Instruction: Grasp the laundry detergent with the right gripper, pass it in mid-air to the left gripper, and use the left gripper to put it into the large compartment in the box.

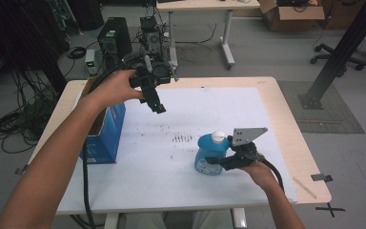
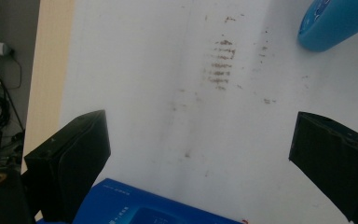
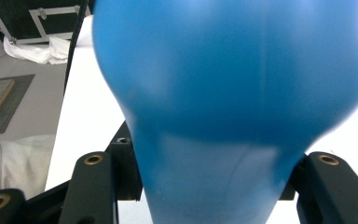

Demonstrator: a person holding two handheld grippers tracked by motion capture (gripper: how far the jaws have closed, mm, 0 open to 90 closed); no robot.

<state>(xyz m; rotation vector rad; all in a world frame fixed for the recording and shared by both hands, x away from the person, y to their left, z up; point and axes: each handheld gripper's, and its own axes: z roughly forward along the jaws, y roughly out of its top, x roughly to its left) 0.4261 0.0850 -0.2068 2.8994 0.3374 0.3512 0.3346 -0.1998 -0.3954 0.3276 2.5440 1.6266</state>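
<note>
Blue bottle (image 1: pixel 210 157) with a white cap (image 1: pixel 218 137) stands on the white sheet (image 1: pixel 181 162) that covers most of the bench (image 1: pixel 290 138), nearer the right edge than the left and closer to the near edge than the far one. The right gripper (image 1: pixel 214 161) comes at it from the right, held in the person's right hand (image 1: pixel 259 172), and its fingers pinch the bottle's lower body from both sides. In the right gripper view the blue body (image 3: pixel 233 93) bulges wide above and narrows between the 2 black fingers (image 3: pixel 93 186), which press against it.

The left gripper (image 1: pixel 158 106) is held up over the far left part of the bench by the left hand (image 1: pixel 114 90), pointing down toward the sheet. In the left gripper view its 2 fingers (image 2: pixel 70 158) stand spread wide with nothing between them, and the sheet below carries a patch of brownish smudges (image 2: pixel 221 65), which in the high view lie just left of the bottle. An open blue cardboard box (image 1: pixel 102 138) stands upright at the bench's left edge, under the left forearm; its blue top edge shows at the bottom of the left gripper view (image 2: pixel 144 205). A corner of the blue bottle (image 2: pixel 335 23) shows at that view's top right.

A grey 3-cornered plate (image 1: pixel 248 135) sits on top of the right gripper, and a black cable (image 1: pixel 274 172) trails from it toward the near edge.
</note>
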